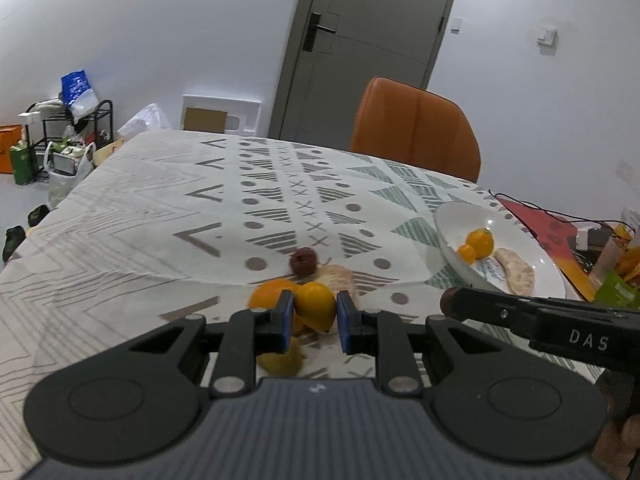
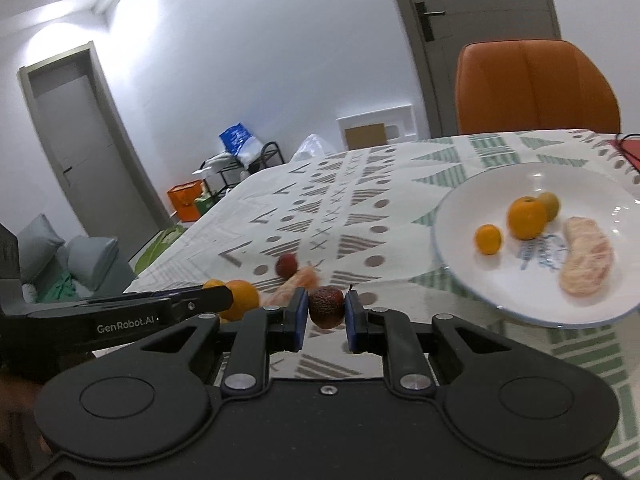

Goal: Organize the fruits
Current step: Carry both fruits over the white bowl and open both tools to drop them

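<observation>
In the left wrist view my left gripper is shut on a small yellow citrus fruit, held just above the patterned tablecloth. Behind it lie an orange, a dark red fruit and a pale peeled segment; another yellow fruit sits under the fingers. My right gripper is shut on a dark red wrinkled fruit. To its right, the white plate holds two oranges, a greenish fruit and a peeled segment.
An orange chair stands at the table's far edge. Cables, a red mat and packets crowd the right end of the table beyond the plate. The far left of the tablecloth is bare. A shelf and bags stand on the floor at the left.
</observation>
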Motion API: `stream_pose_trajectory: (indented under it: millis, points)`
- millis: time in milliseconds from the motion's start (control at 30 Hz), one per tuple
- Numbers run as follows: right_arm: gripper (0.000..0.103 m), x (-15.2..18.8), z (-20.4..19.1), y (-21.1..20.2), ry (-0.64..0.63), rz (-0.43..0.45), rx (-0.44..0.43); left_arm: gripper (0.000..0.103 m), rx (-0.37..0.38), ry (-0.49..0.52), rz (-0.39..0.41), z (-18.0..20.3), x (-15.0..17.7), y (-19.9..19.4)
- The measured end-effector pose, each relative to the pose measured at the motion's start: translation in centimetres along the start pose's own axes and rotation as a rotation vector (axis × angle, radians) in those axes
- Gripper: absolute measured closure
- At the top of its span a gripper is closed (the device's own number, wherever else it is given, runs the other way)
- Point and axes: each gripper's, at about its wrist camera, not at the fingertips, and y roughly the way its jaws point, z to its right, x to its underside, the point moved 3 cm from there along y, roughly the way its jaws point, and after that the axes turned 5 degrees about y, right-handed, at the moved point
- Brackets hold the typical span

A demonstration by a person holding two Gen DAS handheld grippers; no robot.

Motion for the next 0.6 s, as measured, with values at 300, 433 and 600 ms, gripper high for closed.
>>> stream_pose_trajectory:
  millis: [300,433,600]
  points:
    - [0.085,-0.5,2.2,-1.6,0.023,0.044,0.037,0.082,0.028,0.042,0.003,2.3,-0.6,0.8]
    - [0.085,-0.6,3.4,-2.5,0.035,0.068,0.048,0.082,0.034,0.062,0.002,3.4,-0.9,1.2]
    - [0.085,-0.9,5.3,-3.2,0.063,0.088,0.069,0.082,0.045,0.086,0.007,4.9,-1.4,1.7]
